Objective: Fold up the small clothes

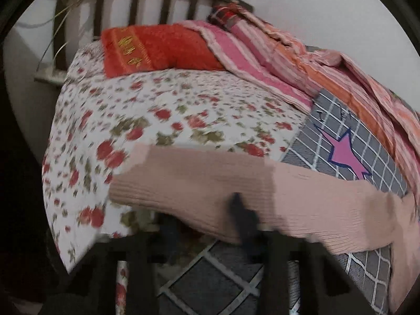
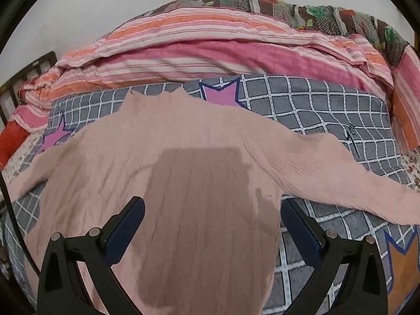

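A pale pink ribbed knit sweater (image 2: 183,141) lies spread flat on the grey checked blanket (image 2: 328,102), collar away from me, sleeves out to both sides. My right gripper (image 2: 212,212) is open, its dark fingers (image 2: 126,225) wide apart just above the sweater's lower body. In the left wrist view, which is blurred by motion, one sleeve (image 1: 210,186) hangs lifted across the frame. My left gripper (image 1: 244,215) looks shut on the sleeve's lower edge, with one dark finger showing against the cloth.
A floral quilt (image 1: 157,110) covers the bed's left part. An orange-red pillow (image 1: 157,47) and striped pink-orange bedding (image 2: 210,47) are piled at the back, by a dark slatted headboard (image 1: 136,2). A patterned brown blanket (image 2: 328,13) lies behind the stripes.
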